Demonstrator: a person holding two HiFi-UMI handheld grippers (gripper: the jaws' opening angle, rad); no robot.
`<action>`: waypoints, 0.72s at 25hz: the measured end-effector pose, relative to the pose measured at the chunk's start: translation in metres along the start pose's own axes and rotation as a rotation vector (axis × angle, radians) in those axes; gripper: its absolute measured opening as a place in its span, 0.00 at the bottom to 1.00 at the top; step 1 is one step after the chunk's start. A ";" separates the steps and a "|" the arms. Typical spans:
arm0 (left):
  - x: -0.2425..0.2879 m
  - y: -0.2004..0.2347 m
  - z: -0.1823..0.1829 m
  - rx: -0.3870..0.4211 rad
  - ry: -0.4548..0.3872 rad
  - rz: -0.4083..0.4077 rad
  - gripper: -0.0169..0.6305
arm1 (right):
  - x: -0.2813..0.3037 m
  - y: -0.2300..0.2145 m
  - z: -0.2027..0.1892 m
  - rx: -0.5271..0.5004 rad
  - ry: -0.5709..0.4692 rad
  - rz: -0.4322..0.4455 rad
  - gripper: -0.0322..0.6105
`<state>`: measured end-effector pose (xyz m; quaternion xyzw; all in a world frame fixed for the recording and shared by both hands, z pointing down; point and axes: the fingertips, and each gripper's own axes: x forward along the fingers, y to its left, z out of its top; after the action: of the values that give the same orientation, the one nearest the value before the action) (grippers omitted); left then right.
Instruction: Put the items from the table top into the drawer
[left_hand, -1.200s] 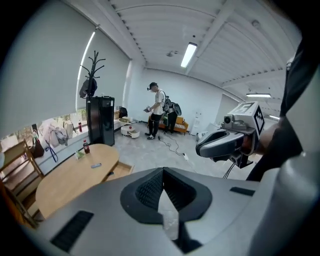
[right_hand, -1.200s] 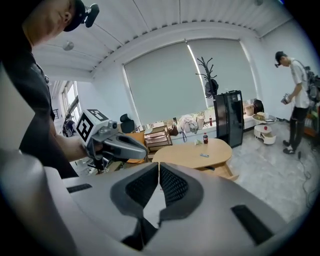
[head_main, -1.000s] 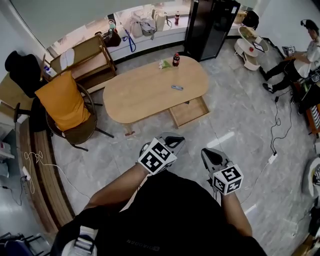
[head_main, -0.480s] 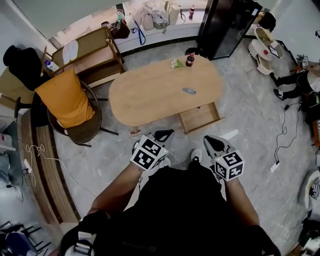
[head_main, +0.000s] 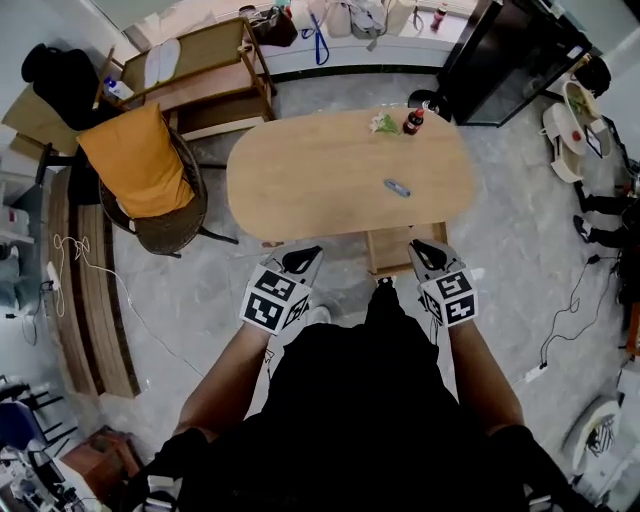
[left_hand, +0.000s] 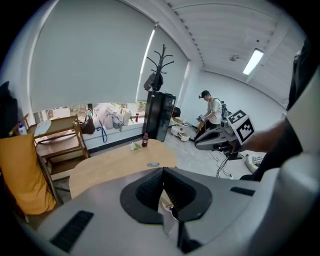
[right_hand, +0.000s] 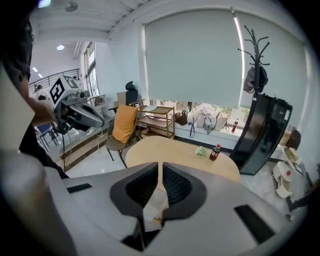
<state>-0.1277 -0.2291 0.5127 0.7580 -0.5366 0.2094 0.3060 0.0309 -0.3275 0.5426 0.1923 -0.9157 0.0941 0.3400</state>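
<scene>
An oval wooden table (head_main: 320, 175) stands ahead of me. On it lie a small blue item (head_main: 397, 188), a dark bottle with a red cap (head_main: 411, 122) and a green-and-white bundle (head_main: 384, 123). An open wooden drawer (head_main: 392, 251) juts from the table's near side. My left gripper (head_main: 306, 256) hangs short of the table's near edge, jaws shut and empty. My right gripper (head_main: 422, 248) is over the drawer's near end, also shut and empty. The left gripper view shows the table (left_hand: 107, 165), bottle (left_hand: 145, 140) and blue item (left_hand: 153, 164) beyond the shut jaws.
A wicker chair with an orange cushion (head_main: 140, 175) stands left of the table, a wooden shelf rack (head_main: 200, 70) behind it. A black cabinet (head_main: 515, 50) is at the back right. Cables (head_main: 560, 320) trail on the tiled floor. A person (left_hand: 214, 109) sits far off.
I have come closer to the table. Both grippers have moved forward and down toward its near edge and the drawer, and both stayed shut.
</scene>
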 end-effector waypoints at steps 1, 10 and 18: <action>0.011 0.005 0.005 -0.024 0.002 0.022 0.03 | 0.013 -0.015 -0.003 0.006 0.013 0.016 0.06; 0.137 0.017 0.012 -0.275 0.106 0.107 0.03 | 0.158 -0.149 -0.117 -0.059 0.299 0.150 0.16; 0.206 0.008 -0.014 -0.317 0.217 0.146 0.03 | 0.285 -0.193 -0.175 -0.307 0.451 0.251 0.20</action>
<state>-0.0654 -0.3624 0.6576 0.6325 -0.5804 0.2244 0.4612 0.0161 -0.5316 0.8702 -0.0017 -0.8372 0.0362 0.5457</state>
